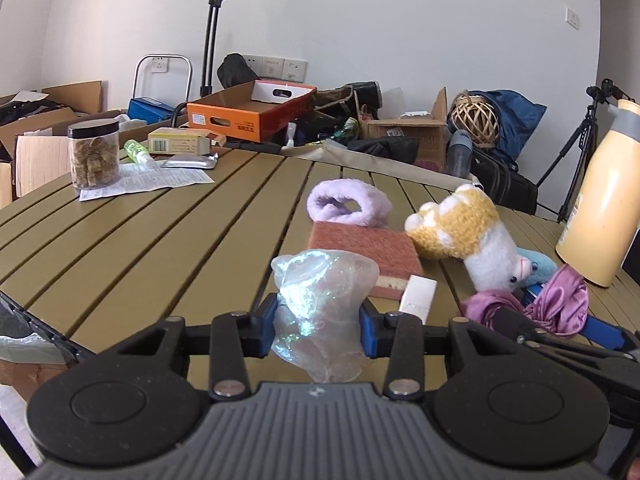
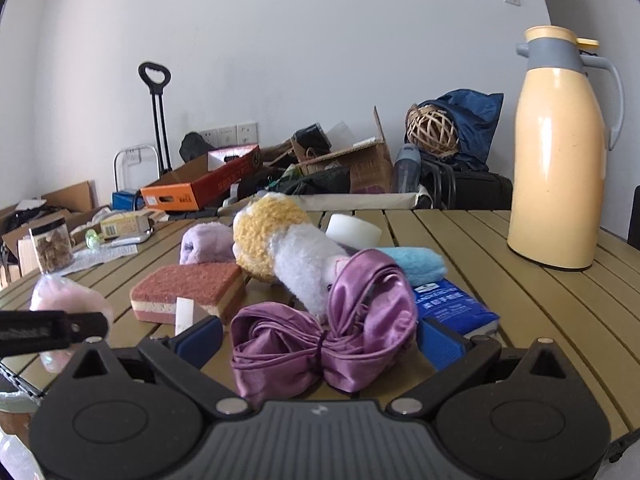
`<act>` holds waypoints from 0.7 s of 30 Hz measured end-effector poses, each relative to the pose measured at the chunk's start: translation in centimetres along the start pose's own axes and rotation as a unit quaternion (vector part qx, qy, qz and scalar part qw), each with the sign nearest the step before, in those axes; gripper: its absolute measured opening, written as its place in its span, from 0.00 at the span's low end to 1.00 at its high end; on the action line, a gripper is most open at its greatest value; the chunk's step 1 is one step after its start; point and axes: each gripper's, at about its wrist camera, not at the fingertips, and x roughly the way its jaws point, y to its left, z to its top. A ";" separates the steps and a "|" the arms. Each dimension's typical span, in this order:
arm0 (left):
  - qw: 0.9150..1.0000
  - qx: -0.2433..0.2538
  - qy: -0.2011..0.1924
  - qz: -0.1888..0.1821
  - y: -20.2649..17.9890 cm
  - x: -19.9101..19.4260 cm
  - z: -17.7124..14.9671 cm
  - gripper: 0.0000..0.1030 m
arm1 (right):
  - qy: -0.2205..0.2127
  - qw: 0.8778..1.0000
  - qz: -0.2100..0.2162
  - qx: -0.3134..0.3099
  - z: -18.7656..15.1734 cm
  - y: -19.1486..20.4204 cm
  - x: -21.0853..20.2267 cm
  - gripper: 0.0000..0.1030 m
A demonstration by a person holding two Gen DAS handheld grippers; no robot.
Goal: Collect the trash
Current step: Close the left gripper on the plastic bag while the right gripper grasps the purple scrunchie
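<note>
My left gripper (image 1: 320, 328) is shut on a crumpled wad of clear, shimmery plastic wrap (image 1: 320, 288), its blue pads pressing both sides just above the slatted table (image 1: 160, 240). The right wrist view shows that wad (image 2: 68, 296) at the far left, beside one dark left finger. My right gripper (image 2: 320, 340) is open wide around a bunched purple satin cloth (image 2: 360, 292) lying on the table. Its blue pads stand a little clear of the cloth on each side.
Just beyond lie a red sponge (image 1: 364, 256), a plush toy (image 1: 472, 232), a lavender fuzzy roll (image 1: 348, 202), a small white box (image 1: 418, 298) and a blue pack (image 2: 452, 304). A tall yellow thermos (image 2: 560, 160) stands right. A snack jar (image 1: 94, 152) sits far left on printed paper.
</note>
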 end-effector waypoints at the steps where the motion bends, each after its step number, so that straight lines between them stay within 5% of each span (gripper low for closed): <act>1: 1.000 0.000 -0.001 0.002 0.2 0.0 0.1 0.40 | 0.006 1.000 0.000 -0.002 0.0 0.2 0.4 1.00; 21: 1.000 0.008 -0.004 0.011 0.7 -0.1 0.2 0.40 | 0.053 0.996 -0.051 -0.040 -0.6 2.4 4.5 0.99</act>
